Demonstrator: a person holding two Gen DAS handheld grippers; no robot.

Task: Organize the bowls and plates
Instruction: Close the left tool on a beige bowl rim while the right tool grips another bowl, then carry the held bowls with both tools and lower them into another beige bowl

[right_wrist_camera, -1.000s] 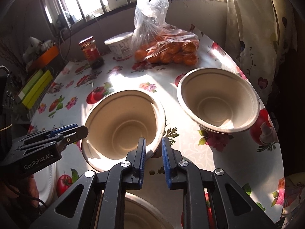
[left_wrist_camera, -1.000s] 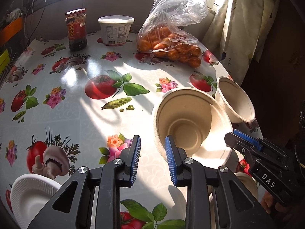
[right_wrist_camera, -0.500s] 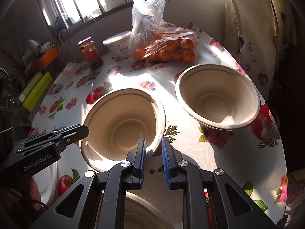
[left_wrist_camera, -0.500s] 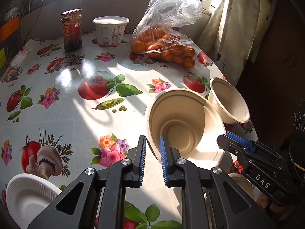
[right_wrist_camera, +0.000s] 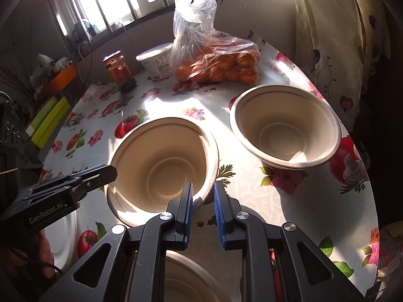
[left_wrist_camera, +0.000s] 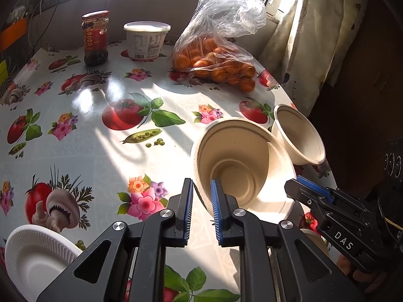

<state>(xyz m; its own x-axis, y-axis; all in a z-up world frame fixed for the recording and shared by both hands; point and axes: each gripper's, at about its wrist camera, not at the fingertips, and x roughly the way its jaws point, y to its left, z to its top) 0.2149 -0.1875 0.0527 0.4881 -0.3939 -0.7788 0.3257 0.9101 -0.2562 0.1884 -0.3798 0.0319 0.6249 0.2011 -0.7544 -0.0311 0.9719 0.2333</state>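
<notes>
Through the left wrist camera, the left gripper [left_wrist_camera: 201,206] has its blue-padded jaws pinched on the near rim of a beige moulded-fibre bowl [left_wrist_camera: 241,168], which sits tipped up toward the lens on the fruit-printed oilcloth table [left_wrist_camera: 100,151]. Being pressed pulp, it should be very light, fairly stiff at the rolled rim, and a little rough, so the pads ought to bite well; the rim looks the only sensible place to hold it. Squeeze too hard and the wall might buckle. A second beige fibre bowl [left_wrist_camera: 299,136] stands just beyond it, and a white ribbed foam plate [left_wrist_camera: 32,259] lies at the near left edge, which this view shows best.

From the right wrist camera, the right gripper [right_wrist_camera: 202,211] is closed down to a narrow gap beside the held bowl's rim, and I cannot see it gripping anything. Only here does a third beige bowl [right_wrist_camera: 191,276] show, below the fingers, and both far bowls show their full round shape.
</notes>
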